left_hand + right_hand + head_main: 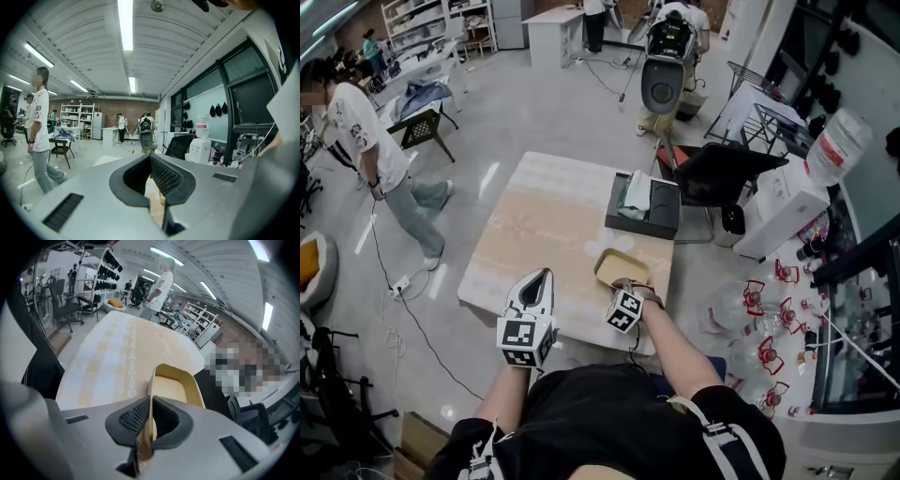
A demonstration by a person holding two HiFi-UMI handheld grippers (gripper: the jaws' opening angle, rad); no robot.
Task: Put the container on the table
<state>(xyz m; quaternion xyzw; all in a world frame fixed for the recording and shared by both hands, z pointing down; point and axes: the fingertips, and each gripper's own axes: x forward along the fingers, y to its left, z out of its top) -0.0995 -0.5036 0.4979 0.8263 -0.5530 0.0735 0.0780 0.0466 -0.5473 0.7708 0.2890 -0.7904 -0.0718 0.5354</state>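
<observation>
Head view: the right gripper (627,287) grips the container (622,266) at the table's (534,225) near right edge; the left gripper (542,277) hangs over the near edge.

Left gripper view: its jaws are together with nothing between them, above the table (157,197).

Right gripper view: the gripper (150,420) is clamped on the container's (176,383) wall, over the table (117,352).

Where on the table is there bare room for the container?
The table is bare across its left and middle, from the far edge to the left gripper. The right side is crowded: black box at the far corner, the right gripper holding the container just nearer.
</observation>
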